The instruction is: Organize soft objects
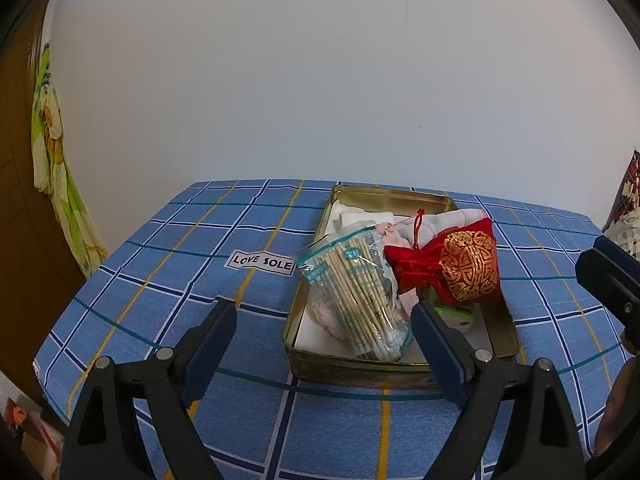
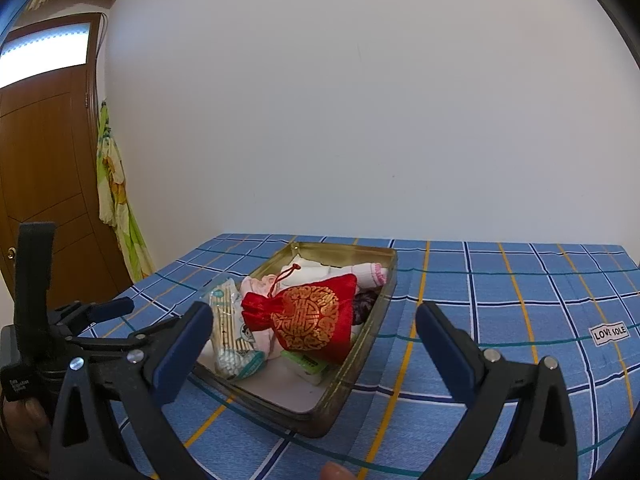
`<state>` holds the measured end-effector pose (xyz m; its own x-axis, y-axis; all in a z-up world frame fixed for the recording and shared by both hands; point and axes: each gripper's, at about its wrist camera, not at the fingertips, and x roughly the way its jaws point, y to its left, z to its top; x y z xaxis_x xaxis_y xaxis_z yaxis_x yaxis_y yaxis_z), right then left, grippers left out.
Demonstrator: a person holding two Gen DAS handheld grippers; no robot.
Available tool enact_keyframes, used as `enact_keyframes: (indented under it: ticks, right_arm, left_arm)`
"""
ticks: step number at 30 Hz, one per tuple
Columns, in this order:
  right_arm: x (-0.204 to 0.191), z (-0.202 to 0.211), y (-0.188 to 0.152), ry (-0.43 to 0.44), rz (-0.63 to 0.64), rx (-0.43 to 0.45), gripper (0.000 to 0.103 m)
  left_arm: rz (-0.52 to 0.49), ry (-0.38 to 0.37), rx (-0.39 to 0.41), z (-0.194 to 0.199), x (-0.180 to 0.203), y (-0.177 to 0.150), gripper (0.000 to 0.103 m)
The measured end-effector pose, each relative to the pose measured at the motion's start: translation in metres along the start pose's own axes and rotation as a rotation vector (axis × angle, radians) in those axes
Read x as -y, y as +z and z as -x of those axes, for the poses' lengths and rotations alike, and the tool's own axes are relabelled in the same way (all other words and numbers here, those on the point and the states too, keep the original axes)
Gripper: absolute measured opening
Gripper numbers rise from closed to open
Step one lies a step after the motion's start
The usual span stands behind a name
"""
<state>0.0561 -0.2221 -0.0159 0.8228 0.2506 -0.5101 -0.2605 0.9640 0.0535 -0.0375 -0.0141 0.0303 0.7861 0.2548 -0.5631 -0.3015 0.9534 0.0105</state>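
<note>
A gold metal tin [image 1: 508,332] [image 2: 360,352] lies open on the blue checked tablecloth [image 1: 180,264] [image 2: 500,312]. In it lie a red and gold drawstring pouch [image 1: 460,268] [image 2: 316,316], a clear bag of cotton swabs [image 1: 360,292] [image 2: 230,332], pink and white cloth pieces [image 1: 436,222] [image 2: 360,270], a green and white packet [image 1: 460,314] [image 2: 306,364] and a dark item [image 2: 366,302]. My left gripper [image 1: 324,312] is open and empty in front of the tin. My right gripper [image 2: 314,316] is open and empty, above the tin's near right side.
A "LOVE SOLE" label [image 1: 262,262] [image 2: 610,334] is sewn on the cloth. A white wall stands behind the table. A wooden door [image 2: 44,184] and a hanging green floral cloth [image 1: 60,168] [image 2: 116,196] are at the left. The left gripper [image 2: 112,308] shows in the right wrist view.
</note>
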Motion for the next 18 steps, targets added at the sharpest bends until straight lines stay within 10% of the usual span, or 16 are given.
enact_keyframes:
  ticks: [18]
  right_arm:
    - [-0.0001, -0.0037, -0.0011, 0.002, 0.008, -0.011, 0.103]
  left_arm:
    - [0.037, -0.002, -0.010, -0.0040, -0.0081, 0.0045, 0.091]
